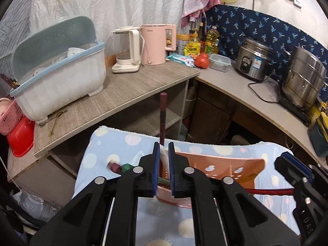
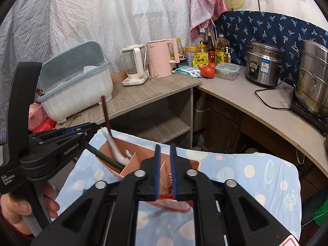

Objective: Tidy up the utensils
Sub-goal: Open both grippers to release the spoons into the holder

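A pink utensil holder with divided compartments stands on a blue patterned cloth. My left gripper is shut on a white spoon with a dark maroon handle, held upright with its bowl down in the holder's left compartment. A green utensil leans in that same compartment. My right gripper is narrowly shut over the holder's right part, seemingly on its thin divider wall. A red utensil lies near it; what the right jaws clamp is not clear.
A wooden counter carries a dish drainer box, kettles, bottles, a tomato and a container. A rice cooker and steel pot sit on the right counter. A pink basket and red bowl are at left.
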A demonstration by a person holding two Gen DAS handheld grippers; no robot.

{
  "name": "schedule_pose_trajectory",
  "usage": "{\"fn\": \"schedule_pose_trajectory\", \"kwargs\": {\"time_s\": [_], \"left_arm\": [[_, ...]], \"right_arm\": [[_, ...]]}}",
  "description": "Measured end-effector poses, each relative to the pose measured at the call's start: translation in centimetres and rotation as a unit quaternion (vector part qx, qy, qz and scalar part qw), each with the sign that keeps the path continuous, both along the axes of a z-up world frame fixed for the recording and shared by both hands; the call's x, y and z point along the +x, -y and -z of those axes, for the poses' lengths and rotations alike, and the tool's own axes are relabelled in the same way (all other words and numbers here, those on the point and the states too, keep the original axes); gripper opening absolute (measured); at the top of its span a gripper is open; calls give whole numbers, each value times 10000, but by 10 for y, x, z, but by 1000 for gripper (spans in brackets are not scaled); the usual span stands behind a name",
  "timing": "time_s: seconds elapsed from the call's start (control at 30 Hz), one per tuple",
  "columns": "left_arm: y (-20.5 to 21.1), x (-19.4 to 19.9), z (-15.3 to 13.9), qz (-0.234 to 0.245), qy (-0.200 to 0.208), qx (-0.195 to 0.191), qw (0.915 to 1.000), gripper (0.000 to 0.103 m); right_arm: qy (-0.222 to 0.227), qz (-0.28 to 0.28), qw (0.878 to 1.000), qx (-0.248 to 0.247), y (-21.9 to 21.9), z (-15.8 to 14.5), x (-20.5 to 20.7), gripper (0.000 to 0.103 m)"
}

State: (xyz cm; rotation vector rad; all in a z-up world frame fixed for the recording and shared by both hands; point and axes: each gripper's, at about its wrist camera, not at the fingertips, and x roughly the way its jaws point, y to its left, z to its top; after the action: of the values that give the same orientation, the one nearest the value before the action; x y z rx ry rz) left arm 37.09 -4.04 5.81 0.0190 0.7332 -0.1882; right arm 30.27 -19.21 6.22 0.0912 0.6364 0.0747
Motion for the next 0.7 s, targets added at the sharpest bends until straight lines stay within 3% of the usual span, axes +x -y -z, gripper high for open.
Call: {"fn": "schedule_pose_trajectory", "kwargs": {"time_s": [0.07,0.33,0.7], "left_arm": [[1,-2,-2,6,38,25,10000,10],[1,-14,-7,-29,149,112,9998,12],[-10,-48,-21,-151,344,159,9992,24]], "right_arm": [[18,10,10000,-6,0,0,-1,24],[56,18,10000,-32,-5,-2,-10,26],[200,-22,9998,-79,-13,-18,-41,35]]}}
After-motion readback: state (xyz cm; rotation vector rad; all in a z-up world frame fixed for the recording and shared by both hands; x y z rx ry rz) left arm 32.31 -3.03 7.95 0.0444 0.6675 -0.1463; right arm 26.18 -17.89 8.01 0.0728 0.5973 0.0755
